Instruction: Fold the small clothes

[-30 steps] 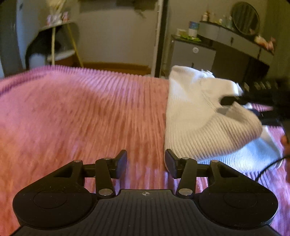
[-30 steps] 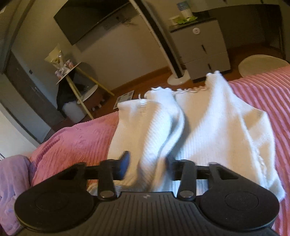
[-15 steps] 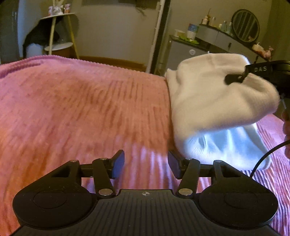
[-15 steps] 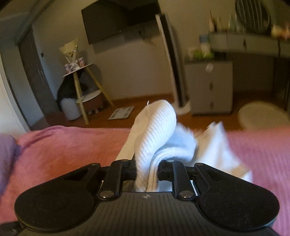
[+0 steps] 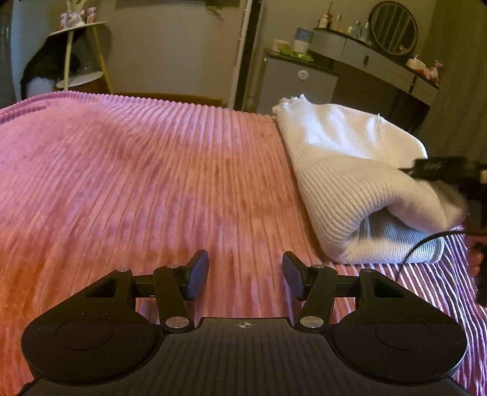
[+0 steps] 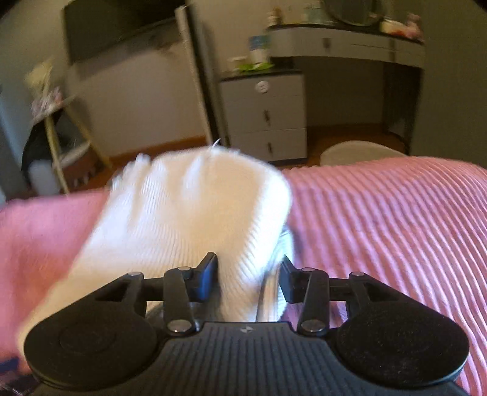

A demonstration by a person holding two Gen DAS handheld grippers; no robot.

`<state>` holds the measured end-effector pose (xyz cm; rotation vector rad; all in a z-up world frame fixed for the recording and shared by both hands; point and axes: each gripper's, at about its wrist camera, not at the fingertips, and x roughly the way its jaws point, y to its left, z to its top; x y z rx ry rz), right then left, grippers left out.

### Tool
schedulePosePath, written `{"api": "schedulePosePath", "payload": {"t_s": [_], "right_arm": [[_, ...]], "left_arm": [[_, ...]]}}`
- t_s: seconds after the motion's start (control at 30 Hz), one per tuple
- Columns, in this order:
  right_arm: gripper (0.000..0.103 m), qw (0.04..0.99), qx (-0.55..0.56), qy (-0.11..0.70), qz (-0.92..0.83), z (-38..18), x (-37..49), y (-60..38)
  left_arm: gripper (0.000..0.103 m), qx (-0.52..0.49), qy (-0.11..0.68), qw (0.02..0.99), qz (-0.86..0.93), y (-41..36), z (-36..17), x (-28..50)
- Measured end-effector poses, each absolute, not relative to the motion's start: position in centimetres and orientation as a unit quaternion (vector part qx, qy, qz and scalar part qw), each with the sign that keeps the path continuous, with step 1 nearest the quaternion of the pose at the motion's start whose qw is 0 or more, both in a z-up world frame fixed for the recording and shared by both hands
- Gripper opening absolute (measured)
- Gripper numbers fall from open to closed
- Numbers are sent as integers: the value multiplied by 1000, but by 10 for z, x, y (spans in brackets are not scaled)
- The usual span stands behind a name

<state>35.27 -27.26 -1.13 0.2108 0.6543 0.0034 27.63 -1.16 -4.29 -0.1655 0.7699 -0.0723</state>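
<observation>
A white ribbed knit garment [image 5: 359,182] lies folded over on itself on the pink ribbed bedspread [image 5: 137,182], at the right of the left wrist view. My left gripper [image 5: 245,275] is open and empty, low over the bedspread, left of the garment. My right gripper [image 5: 438,170] shows there at the garment's right edge. In the right wrist view the right gripper [image 6: 248,278] has its jaws apart with the garment's folded layer [image 6: 197,213] lying between them; the left finger [image 6: 207,274] touches the cloth, the right one stands clear.
Beyond the bed's far edge stand a grey drawer cabinet [image 6: 268,118], a grey dressing table with a round mirror [image 5: 392,27], a tall white fan column [image 5: 243,51] and a yellow-legged side table [image 5: 76,54]. A cable [image 5: 426,240] trails by the garment.
The right gripper lifted the garment's layer up, carried it over and lowered it onto the rest of the garment. Its jaws have opened from shut on the cloth. The left gripper barely moved.
</observation>
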Motion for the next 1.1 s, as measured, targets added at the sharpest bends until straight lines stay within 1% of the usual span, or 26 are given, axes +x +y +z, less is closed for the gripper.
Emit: {"api": "schedulePosePath", "payload": {"t_s": [0.07,0.17,0.2,0.23,0.33,0.4,0.47,0.53,0.63,0.67,0.73,0.8,0.9,1.0,1.1], "right_arm": [[41,950,126,285,-4,4,330,-279],[41,963,112,245,-10,20,294,-270],[39,965,113,236,1,22,283,-265],[34,966,120,230,15,23,273,-261],[23,966,131,215,60,22,260,-247],[20,965,108,227,73,16,263,-236],[18,961,67,266,45,0,272,-228],[14,951,59,303,18,-18,284,-235],[14,948,97,304,24,-29,285,-249],[14,945,98,310,24,-25,287,-247],[14,945,98,310,26,-13,282,-244],[14,954,98,282,24,8,283,-242],[14,964,63,259,16,22,298,-235],[14,963,23,268,14,22,340,-224],[14,957,0,290,-3,8,380,-221]], "left_arm": [[60,-89,375,922,-35,-11,-42,276],[60,-99,374,922,-38,-10,-41,276],[60,-100,373,922,-38,-10,-40,276],[60,-100,371,922,-38,-11,-38,276],[60,-96,368,924,-43,-15,-34,273],[60,-91,366,925,-43,-17,-30,272],[60,-86,361,928,-43,-17,-24,270],[60,-84,353,931,-43,-17,-13,272],[63,-93,339,935,-44,-18,4,281],[65,-96,336,936,-50,-20,9,286],[66,-103,338,933,-68,-24,13,301],[65,-114,352,926,-80,-30,13,320],[65,-107,355,925,-78,-42,13,344],[65,-92,353,927,-91,-57,9,362],[66,-76,358,927,-85,-68,-7,366]]}}
